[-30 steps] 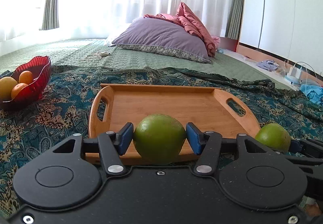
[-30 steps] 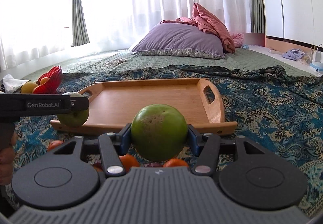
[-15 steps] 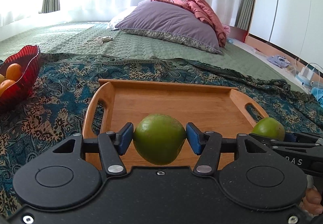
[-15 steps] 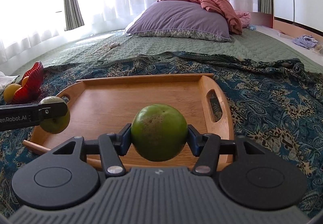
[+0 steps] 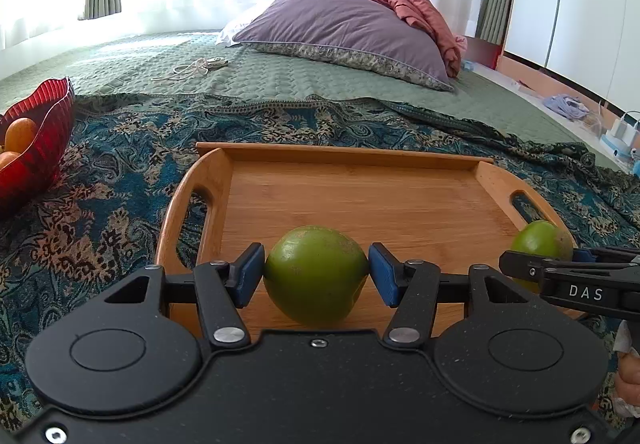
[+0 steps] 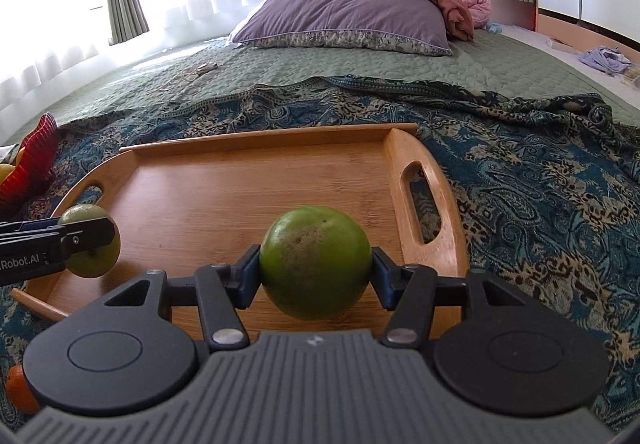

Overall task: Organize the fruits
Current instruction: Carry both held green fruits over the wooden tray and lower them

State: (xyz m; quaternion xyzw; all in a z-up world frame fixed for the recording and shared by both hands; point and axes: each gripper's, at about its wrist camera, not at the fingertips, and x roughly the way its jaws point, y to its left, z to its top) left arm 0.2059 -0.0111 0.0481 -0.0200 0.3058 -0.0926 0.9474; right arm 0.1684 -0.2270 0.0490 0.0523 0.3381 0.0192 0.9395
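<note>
Now green fruit clamped in left gripper; over tray

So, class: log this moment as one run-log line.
left tongs: shut on green fruit | right tongs: shut on second green fruit | both over wooden tray | tray bare

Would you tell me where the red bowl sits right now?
In both wrist views the red bowl sits at the far left on the patterned blanket, left of the wooden tray.
</note>
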